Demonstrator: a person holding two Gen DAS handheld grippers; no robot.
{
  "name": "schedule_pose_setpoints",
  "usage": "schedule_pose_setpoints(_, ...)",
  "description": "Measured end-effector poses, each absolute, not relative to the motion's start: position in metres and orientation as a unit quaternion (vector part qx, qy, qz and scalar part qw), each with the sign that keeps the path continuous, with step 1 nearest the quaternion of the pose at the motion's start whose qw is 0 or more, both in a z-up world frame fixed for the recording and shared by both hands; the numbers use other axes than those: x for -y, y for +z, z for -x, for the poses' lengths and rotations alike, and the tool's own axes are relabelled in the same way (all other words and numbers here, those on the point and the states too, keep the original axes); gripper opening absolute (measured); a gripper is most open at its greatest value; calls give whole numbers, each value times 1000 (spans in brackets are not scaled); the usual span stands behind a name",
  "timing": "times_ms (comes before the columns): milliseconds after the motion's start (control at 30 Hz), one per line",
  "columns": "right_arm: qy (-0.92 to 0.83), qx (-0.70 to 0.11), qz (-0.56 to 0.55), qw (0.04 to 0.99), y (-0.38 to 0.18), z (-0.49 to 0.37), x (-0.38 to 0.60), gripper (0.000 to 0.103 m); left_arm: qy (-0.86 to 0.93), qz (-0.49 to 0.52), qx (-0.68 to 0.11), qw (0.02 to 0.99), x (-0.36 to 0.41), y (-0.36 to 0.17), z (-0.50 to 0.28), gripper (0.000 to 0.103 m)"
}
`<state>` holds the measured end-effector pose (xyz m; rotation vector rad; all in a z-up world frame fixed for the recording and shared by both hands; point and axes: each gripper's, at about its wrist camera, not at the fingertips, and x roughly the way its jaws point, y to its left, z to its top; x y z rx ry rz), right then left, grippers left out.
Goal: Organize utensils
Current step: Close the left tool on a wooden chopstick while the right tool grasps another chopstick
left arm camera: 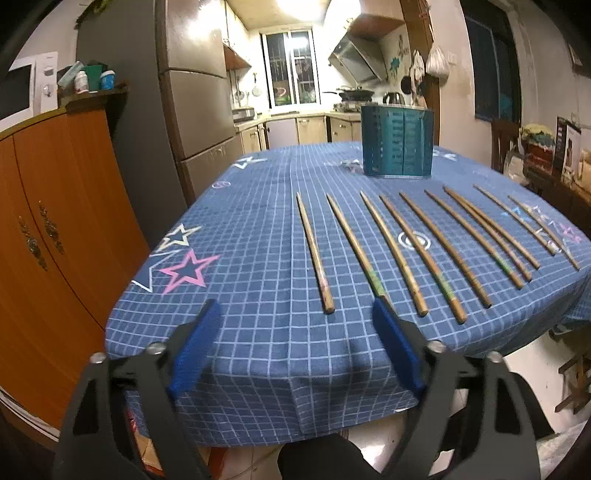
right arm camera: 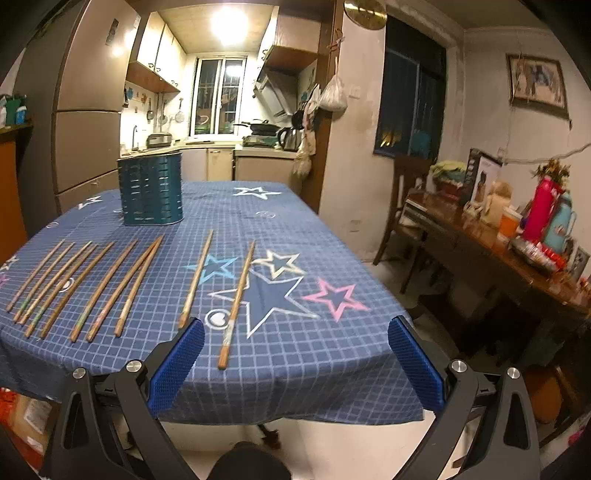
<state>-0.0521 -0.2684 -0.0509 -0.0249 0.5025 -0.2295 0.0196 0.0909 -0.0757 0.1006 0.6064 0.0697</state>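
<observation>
Both tools, left tool (left arm camera: pixel 295 314) and right tool (right arm camera: pixel 295 332), stand wide and empty at the counter (left arm camera: pixel 258 229) edge. Chopsticks (left arm camera: pixel 406 247) lie in a row; holder (left arm camera: pixel 397 142) stands beyond, apparently unfilled. Judged: first pickup pending; next move requires closing on one stick.

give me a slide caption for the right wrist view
Open right tongs hover at the table edge before loose chopsticks and a teal utensil holder.

Dim warm room; ceiling lamp (right arm camera: pixel 228 19) glares; fisheye bends edges, corners black; slight blur.
</observation>
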Motion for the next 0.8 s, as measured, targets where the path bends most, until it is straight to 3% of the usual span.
schedule_pose_setpoints(200, -84, -248, 3, 965, -59, 49, 267, 97, 20, -58, -307, 950, -85, -86, -31, 55)
schedule_pose_setpoints(467, -34, -259, 9, 965, -64, 33, 248, 81, 12, -59, -311, 949, -87, -92, -41, 53)
schedule_pose_setpoints(633, 31, -258, 25, 965, -64, 28, 220, 62, 7, -54, -311, 949, -90, -94, -47, 50)
schedule_pose_setpoints(800, 99, -268, 51, 957, -68, 22, 186, 47, -5, -51, -307, 950, -86, -95, -52, 32)
